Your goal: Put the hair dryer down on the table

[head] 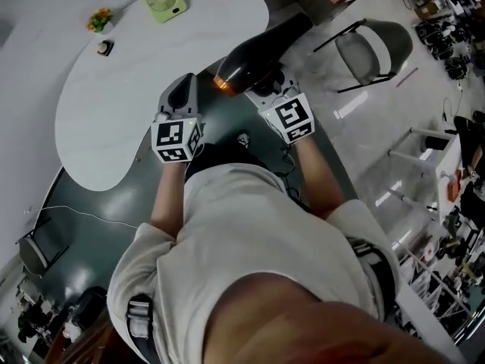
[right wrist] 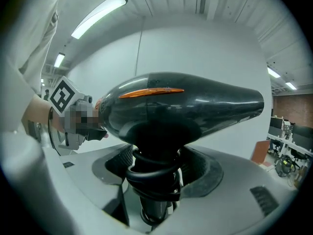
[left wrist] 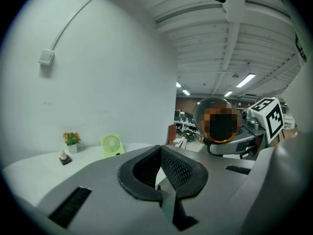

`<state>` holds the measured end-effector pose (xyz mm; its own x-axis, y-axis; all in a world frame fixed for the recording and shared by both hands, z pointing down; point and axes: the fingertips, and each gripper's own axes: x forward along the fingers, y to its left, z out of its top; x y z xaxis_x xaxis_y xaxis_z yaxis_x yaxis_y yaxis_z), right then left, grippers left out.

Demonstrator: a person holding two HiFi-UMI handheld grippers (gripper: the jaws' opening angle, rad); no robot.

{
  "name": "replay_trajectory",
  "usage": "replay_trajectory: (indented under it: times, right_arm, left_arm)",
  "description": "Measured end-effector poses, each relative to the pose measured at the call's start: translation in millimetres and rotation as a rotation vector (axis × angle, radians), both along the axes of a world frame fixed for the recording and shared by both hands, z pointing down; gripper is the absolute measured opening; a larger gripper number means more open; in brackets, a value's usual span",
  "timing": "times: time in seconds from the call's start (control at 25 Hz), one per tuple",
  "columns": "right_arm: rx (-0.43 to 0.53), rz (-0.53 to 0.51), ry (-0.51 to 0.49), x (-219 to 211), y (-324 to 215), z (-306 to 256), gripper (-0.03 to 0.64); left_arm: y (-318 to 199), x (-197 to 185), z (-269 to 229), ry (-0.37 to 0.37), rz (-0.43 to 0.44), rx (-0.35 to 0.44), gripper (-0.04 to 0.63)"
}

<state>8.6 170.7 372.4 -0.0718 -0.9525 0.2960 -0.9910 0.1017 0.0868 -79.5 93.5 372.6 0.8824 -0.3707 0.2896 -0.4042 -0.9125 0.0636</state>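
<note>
Head view, looking steeply down: a person's right hand-held gripper (right wrist: 156,177) is clenched on the handle of a black hair dryer (head: 254,55), w/ the cord (right wrist: 146,173) wound round that handle betw. the jaws. The dryer is held up in the air at the near-right edge of the bench (head: 136,89), not yet resting on it. Its long axis runs from an orange-lit rear end near the person out to the nozzle, which points away and to the right; the handle drops down into the jaws. Open bench top lies left of and ahead of the right hand, so the set-down prob. means carrying the dryer leftward and lowering it. The left hand-held gripper (left wrist: 159,155) sits just beside, jaws drawn together on nothing. The bench is white, smooth, rounded; a green fan (head: 165,0), a small flower pot (head: 99,19) and a small dark item (head: 105,48) stand well apart at its far end. Dark floor below, a chair (head: 371,48) to the right.
</note>
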Motion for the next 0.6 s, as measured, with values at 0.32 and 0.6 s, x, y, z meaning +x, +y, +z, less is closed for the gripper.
replay_trajectory:
  times: [0.32,0.6]
  right_arm:
    - [-0.061,-0.131,0.009,2.7,-50.7,19.3,0.287]
    - [-0.104,-0.189,0.034,8.9,-99.9,30.5,0.287]
  left_arm:
    - [-41.2,-14.7,18.6,-0.03,-0.116,-0.022,0.018]
    - [-88.8,-10.7,29.3,-0.029,-0.152,-0.04,0.018]
